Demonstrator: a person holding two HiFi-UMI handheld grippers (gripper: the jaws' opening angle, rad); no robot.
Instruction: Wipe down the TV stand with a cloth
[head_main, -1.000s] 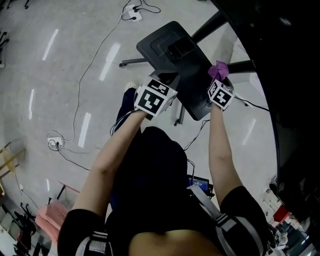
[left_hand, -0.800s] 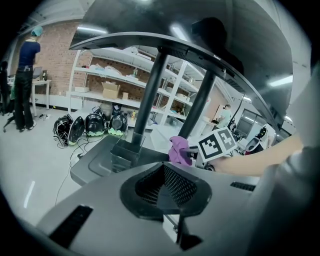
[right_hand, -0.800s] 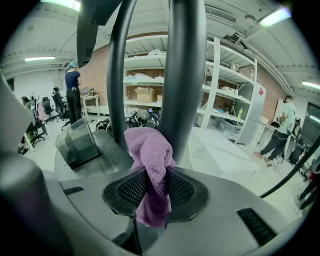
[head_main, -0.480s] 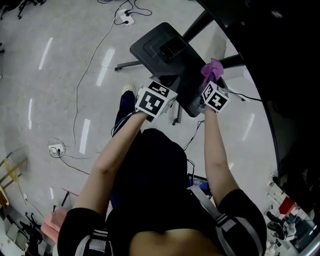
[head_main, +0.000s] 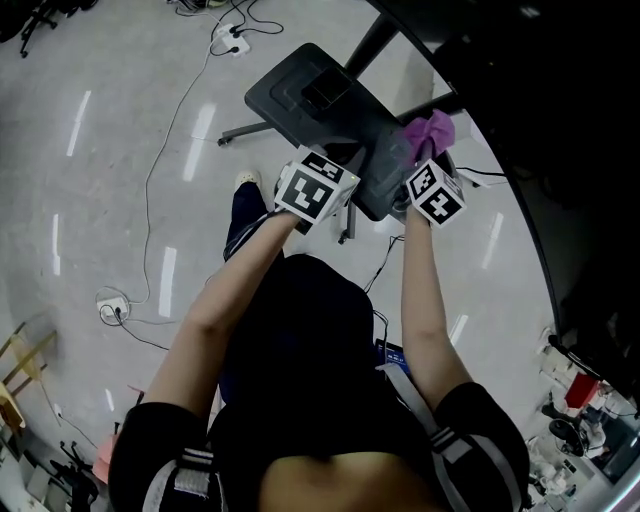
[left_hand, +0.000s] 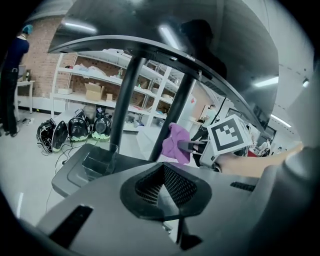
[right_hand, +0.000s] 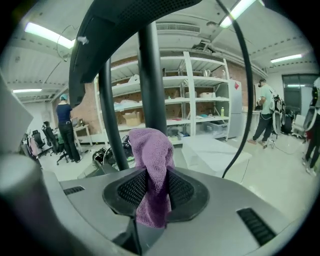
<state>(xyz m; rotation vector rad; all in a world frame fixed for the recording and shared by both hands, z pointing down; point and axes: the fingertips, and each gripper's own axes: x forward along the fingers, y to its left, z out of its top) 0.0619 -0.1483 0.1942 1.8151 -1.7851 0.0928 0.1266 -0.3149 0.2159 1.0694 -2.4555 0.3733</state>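
Right gripper (right_hand: 152, 186) first: its jaws are clamped on the purple cloth (right_hand: 151, 167), which bunches up between the pads and flops out above and below them. Over on the left gripper (left_hand: 165, 189) the jaws are pressed together with nothing between them, so this one is idle and parked just off the near edge of the stand's dark shelf (head_main: 318, 102). Moving outward, the cloth sits right up at one upright pole (left_hand: 174, 116) of the TV stand (head_main: 372, 170), by the shelf's right-hand end; the left gripper view shows it against that pole, though whether it is truly rubbing the metal or only just beside it is hard to call. Above it all hangs the big dark screen (head_main: 560, 150), and below lies the pale floor (head_main: 110, 200) with loose cables (head_main: 160, 170). So where does the job stand? My read is that it is in mid-wipe, working around the upright. Nothing on the stand shows a streak, a damp patch or a line of dust, so there is no telling which parts are finished. The shelf top, the second pole and the legs down at floor level all look like fair candidates for what remains, and the cloth is firmly enough held to carry on to them.
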